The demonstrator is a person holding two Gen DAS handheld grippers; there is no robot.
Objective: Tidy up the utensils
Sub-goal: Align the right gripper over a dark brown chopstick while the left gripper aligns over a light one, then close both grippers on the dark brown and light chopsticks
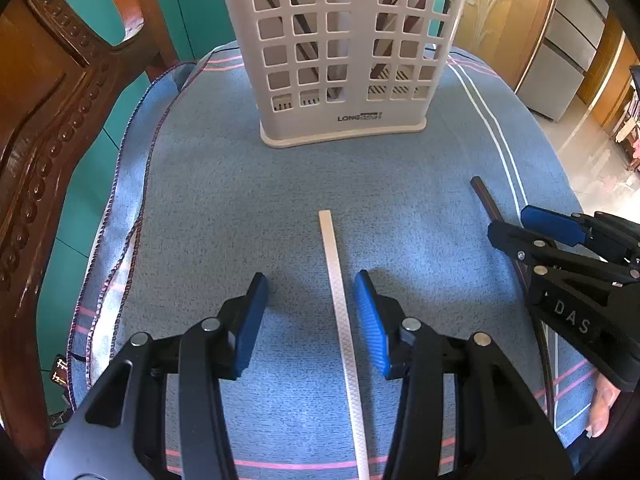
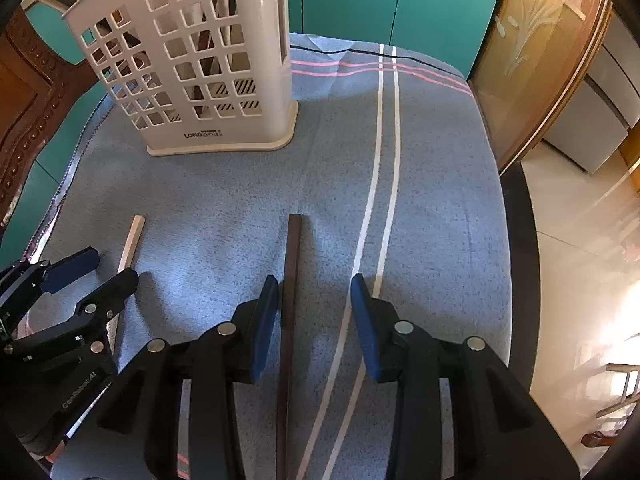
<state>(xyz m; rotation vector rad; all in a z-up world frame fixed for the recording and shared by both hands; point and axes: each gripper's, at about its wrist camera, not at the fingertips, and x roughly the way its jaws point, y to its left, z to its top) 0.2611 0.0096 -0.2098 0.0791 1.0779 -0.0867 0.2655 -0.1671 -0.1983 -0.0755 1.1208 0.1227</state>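
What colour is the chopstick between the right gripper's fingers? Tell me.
Dark brown chopstick, clearest in the right wrist view.

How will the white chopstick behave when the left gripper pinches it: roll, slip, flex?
The white chopstick looks square-edged and lies flat on the cloth, so rolling seems unlikely. It looks straight and thin: probably stiff and light. Its smooth-looking faces may slip between the open left gripper pads.

It was a home, likely a dining area. A carved dark wooden chair back [image 1: 44, 128] stood beside the bench, which was draped in a blue woven cloth with pink and white stripes [image 2: 420, 208]. Teal panelled walls [image 2: 400, 8], an etched glass door in a wooden frame [image 2: 532, 40] and a glossy tiled floor [image 2: 580, 240] surrounded it.
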